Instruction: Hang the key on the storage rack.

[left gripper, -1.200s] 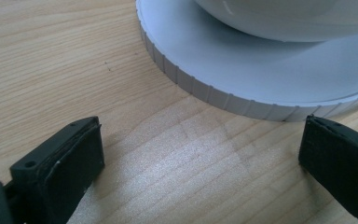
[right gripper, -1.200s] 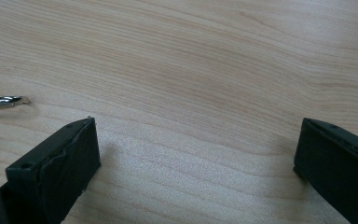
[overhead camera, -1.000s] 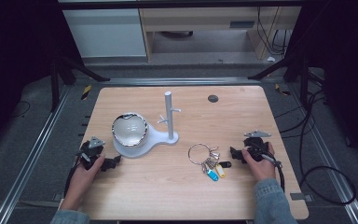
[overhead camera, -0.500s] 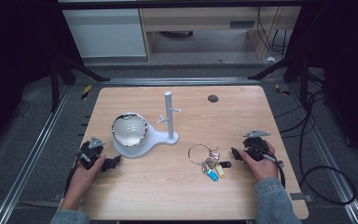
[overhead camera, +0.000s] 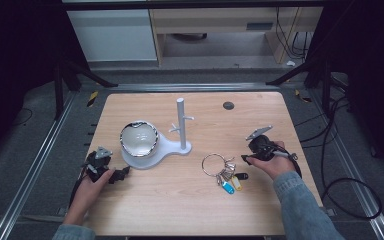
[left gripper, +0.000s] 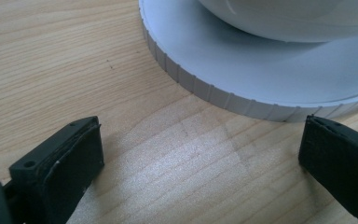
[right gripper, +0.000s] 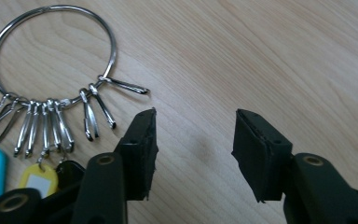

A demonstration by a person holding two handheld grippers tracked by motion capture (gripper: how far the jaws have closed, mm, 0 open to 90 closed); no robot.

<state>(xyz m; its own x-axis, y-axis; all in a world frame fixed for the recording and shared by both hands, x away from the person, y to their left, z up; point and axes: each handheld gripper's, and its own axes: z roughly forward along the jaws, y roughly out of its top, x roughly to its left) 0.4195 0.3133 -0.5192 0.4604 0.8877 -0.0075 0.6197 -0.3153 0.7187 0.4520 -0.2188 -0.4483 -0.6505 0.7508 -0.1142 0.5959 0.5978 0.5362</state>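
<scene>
On the wooden tabletop (overhead camera: 145, 200), the key ring (overhead camera: 214, 164) with its coloured tags lies at about 5 o'clock — the right gripper (overhead camera: 245, 159) just beside it, jaws apart, empty. At 8 o'clock the left gripper (overhead camera: 124, 172) gapes wide beside the white stand (overhead camera: 167, 146).

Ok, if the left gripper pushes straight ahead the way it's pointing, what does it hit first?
Most likely the ribbed rim of the white round stand base, just ahead across bare wooden table. The left gripper is open, holding nothing; depth is approximate.
</scene>
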